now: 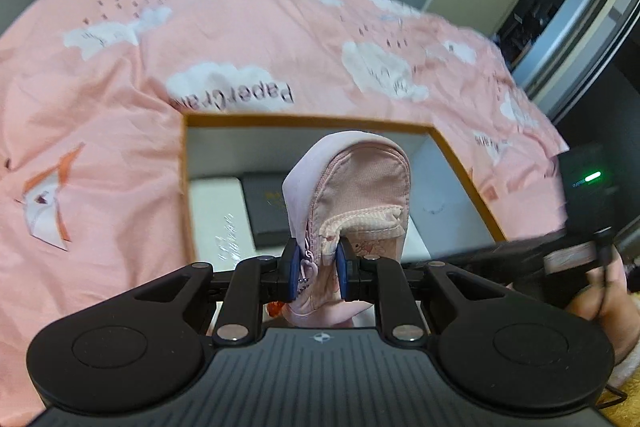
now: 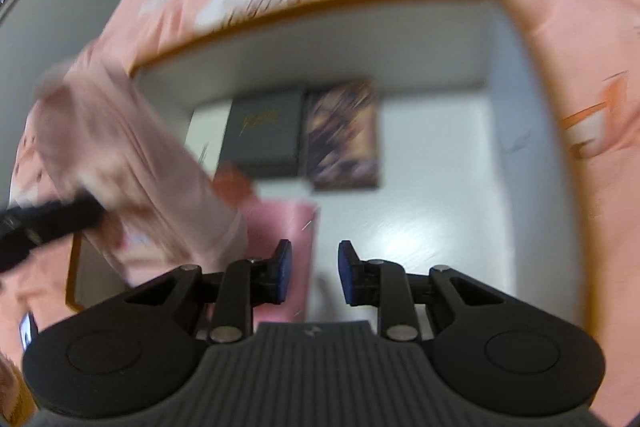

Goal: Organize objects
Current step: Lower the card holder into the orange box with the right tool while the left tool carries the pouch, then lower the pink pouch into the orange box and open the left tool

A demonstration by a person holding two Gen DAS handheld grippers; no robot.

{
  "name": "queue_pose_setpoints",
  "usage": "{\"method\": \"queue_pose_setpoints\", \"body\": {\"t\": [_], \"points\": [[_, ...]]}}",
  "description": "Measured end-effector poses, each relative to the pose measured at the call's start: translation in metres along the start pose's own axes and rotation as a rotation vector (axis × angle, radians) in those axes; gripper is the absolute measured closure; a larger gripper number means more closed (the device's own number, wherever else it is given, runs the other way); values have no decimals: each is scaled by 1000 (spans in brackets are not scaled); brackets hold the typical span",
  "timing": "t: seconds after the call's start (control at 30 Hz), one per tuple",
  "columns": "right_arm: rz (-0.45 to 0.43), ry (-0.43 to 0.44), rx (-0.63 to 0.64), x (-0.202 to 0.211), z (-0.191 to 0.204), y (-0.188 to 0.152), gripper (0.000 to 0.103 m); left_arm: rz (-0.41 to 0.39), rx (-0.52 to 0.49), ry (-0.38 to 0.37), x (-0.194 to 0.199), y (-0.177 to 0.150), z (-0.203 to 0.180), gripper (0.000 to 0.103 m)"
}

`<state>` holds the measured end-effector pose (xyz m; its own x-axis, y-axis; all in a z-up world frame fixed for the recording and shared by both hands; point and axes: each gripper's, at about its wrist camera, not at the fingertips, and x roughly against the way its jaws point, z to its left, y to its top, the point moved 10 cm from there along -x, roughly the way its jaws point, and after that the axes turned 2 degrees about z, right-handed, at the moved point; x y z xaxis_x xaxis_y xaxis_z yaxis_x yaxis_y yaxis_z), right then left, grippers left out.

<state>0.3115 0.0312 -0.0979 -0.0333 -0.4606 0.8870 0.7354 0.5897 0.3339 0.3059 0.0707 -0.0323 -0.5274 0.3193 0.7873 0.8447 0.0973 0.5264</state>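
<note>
A pink zip pouch (image 1: 352, 195) hangs pinched between the blue pads of the left hand-held gripper (image 1: 319, 269), which is clenched on the pouch's lower edge beside the zipper pull. The pouch stands upright over an open box (image 1: 460, 163) with an orange-brown rim and pale inner walls. The box lies on a bed covered by a pink sheet (image 1: 240, 27) printed with white clouds.

Inside the box, against its far wall, a white packet (image 1: 218, 215) and a dark book (image 1: 266, 211) lie flat side by side. The right-wrist view, badly blurred, shows a third flat item with a purple and gold cover (image 2: 344, 135) touching the dark book's right side. A pink packet (image 2: 280, 251) lies nearer the box's front. The rest of the box floor to the right is bare white.

The right hand-held gripper (image 2: 313, 275) hovers above the box's front, its blue pads apart with nothing between them: released. In its view the pouch appears as a pink smear over the box's left side, with the left tool's black arm crossing below it.

In the left-wrist view, part of a hand (image 1: 600, 291) on a black handle shows beyond the box's right edge. A dark device with a green light (image 1: 588, 183) sits just beyond the sheet there.
</note>
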Motion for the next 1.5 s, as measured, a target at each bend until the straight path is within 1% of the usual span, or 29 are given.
{"method": "queue_pose_setpoints", "body": {"t": [0.07, 0.1, 0.17, 0.23, 0.3, 0.37, 0.43, 0.53, 0.57, 0.63, 0.7, 0.8, 0.87, 1.0, 1.1, 1.17, 1.2, 1.3, 1.37, 1.5], "points": [[-58, -28, -26, 17, -14, 8, 70, 51, 17, -10, -13, -3, -3, 82], [-78, -33, -40, 23, -20, 11, 63, 87, 29, -15, -20, -6, -5, 82], [-111, -29, -75, 28, -27, 20, 61, 165, 46, -20, -35, -12, -5, 82], [-125, 10, -103, 31, -29, 21, 60, 223, 46, -11, -45, -18, -4, 82], [-116, 62, -117, 31, -26, 19, 58, 270, 45, 0, -53, -22, -3, 82], [-89, 106, -114, 22, -17, 17, 56, 308, 44, 15, -59, -26, 0, 81], [-60, 138, -106, 9, -7, 13, 56, 324, 46, 23, -62, -27, 3, 80], [-24, 165, -106, -4, 1, 3, 57, 341, 44, 61, -65, -27, 9, 79], [-16, 168, -109, -8, 2, 2, 58, 343, 37, 80, -67, -28, 12, 78], [7, 181, -123, -14, 2, -3, 64, 342, 35, 92, -70, -28, 14, 78], [31, 203, -149, -19, 1, -7, 66, 333, 25, 95, -71, -28, 14, 78], [50, 219, -187, -26, -3, -7, 66, 311, -21, 125, -74, -26, 12, 77], [75, 229, -204, -31, -3, -10, 69, 300, -59, 152, -75, -27, 12, 74], [105, 245, -215, -35, 0, -10, 83, 269, -50, 140, -73, -24, 13, 74], [114, 235, -198, -38, 3, -9, 86, 222, -49, 133, -65, -18, 12, 74], [120, 227, -172, -42, 7, -9, 88, 190, -85, 147, -61, -14, 12, 78], [122, 221, -158, -44, 9, -9, 88, 187, -100, 157, -62, -12, 11, 84], [122, 218, -130, -46, 11, -7, 88, 209, -96, 170, -69, -14, 14, 92], [125, 216, -128, -48, 10, -6, 88, 205, -92, 170, -73, -15, 15, 93], [120, 203, -102, -48, 11, -5, 86, 216, -95, 208, -78, -18, 19, 94]]}}
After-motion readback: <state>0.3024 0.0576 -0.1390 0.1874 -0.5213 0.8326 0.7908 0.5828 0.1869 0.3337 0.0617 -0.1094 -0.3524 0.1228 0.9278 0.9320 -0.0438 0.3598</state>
